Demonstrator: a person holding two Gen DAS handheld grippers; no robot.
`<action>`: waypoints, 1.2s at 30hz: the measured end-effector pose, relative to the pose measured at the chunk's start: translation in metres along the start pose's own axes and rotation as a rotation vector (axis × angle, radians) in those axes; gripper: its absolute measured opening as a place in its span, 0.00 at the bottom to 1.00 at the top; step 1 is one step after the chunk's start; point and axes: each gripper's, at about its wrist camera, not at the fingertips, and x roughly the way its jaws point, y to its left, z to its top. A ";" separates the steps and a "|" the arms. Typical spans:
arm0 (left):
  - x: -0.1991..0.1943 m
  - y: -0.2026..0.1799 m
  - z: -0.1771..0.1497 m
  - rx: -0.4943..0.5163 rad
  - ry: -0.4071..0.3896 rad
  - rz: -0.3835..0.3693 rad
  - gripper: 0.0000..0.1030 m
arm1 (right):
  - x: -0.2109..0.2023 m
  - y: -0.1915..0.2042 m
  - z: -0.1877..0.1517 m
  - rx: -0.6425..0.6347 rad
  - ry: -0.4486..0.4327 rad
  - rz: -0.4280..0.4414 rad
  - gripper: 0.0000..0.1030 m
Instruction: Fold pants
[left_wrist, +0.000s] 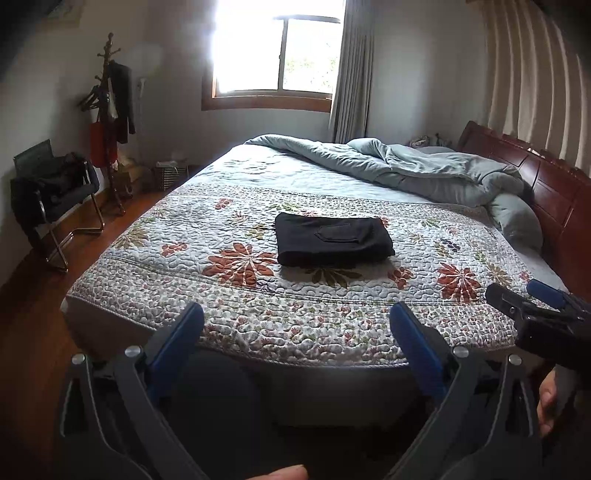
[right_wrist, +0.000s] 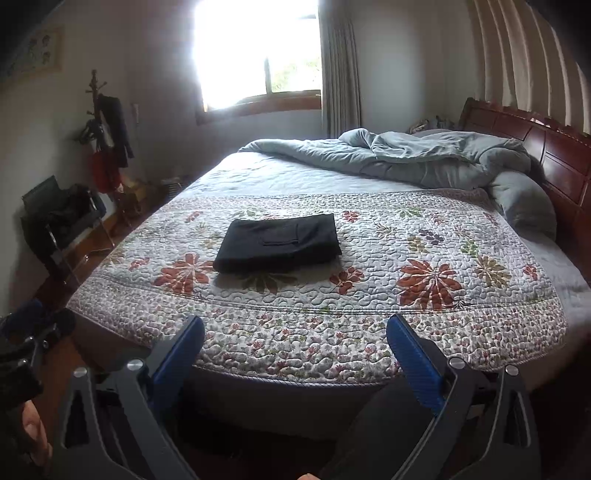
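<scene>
Blue-padded fingers (left_wrist: 184, 332) of the left gripper (left_wrist: 295, 325) sit nearest the lens, spread wide with nothing between them, hanging off the foot edge of the bed. Right gripper (right_wrist: 295, 328) the same: jaws apart, empty, level with the quilt's border. Both are well apart from the garment.

Black pants (left_wrist: 332, 240) lie on the floral quilt (left_wrist: 424, 325), mid-bed, as a compact rectangle of several layers with a back pocket facing up. Edges look roughly squared; the near edge shows stacked folds. Rumpled grey duvet (right_wrist: 406, 158) is pushed toward the wooden headboard (right_wrist: 554, 155), clear of the bundle.

Judgement: folding looks finished. Nothing obvious left, save perhaps a tidy of edges.
</scene>
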 end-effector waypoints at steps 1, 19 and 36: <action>0.004 -0.002 0.000 0.004 0.007 0.002 0.97 | 0.001 0.000 0.000 -0.001 0.001 -0.001 0.96; 0.053 -0.002 0.006 -0.024 0.108 -0.002 0.97 | 0.039 0.002 0.007 -0.025 0.050 0.016 0.96; 0.067 -0.008 0.021 0.003 0.099 0.039 0.97 | 0.055 0.002 0.015 -0.025 0.066 0.019 0.96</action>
